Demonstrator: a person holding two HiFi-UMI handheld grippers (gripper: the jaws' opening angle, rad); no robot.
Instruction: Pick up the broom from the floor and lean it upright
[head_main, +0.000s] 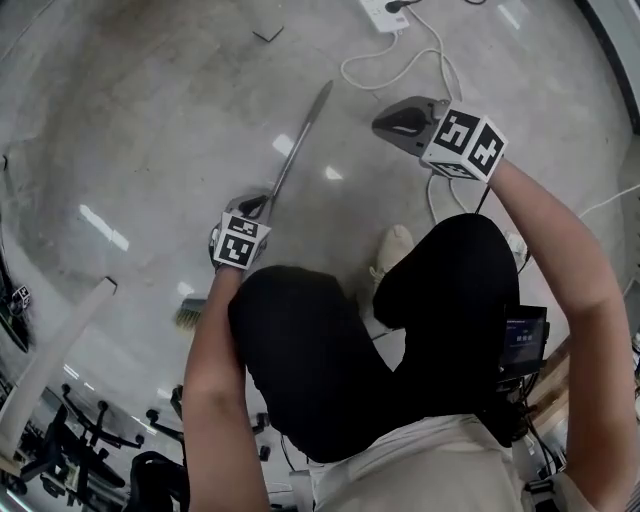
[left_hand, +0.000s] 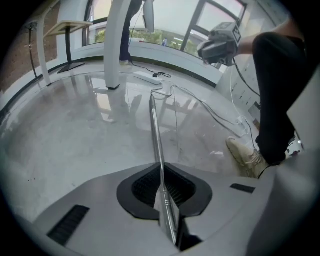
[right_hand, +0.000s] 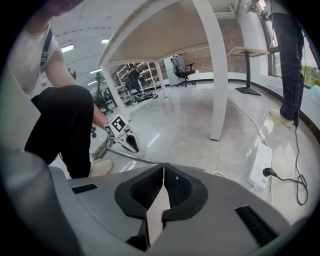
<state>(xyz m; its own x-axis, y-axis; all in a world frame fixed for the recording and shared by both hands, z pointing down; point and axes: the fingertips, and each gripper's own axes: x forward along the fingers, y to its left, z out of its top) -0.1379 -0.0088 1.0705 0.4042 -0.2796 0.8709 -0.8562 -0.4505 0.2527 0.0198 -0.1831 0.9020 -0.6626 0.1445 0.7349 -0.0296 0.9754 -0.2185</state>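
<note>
The broom lies low along the grey floor. Its thin metal handle (head_main: 300, 135) runs away from me, and its brush head (head_main: 190, 312) is near my left knee. My left gripper (head_main: 255, 208) is shut on the handle partway along. In the left gripper view the handle (left_hand: 156, 130) passes straight between the closed jaws of the left gripper (left_hand: 162, 172). My right gripper (head_main: 388, 124) hangs above the floor to the right of the handle, shut, with nothing in it. In the right gripper view the right gripper (right_hand: 163, 167) looks towards the left gripper (right_hand: 122, 136) and the brush head (right_hand: 102, 150).
A white power strip (head_main: 385, 12) with a looping white cable (head_main: 400, 70) lies beyond the handle's far end. A white table leg (right_hand: 212, 75) stands nearby. My shoe (head_main: 395, 250) is right of the handle. A white post (head_main: 50, 350) slants at the left.
</note>
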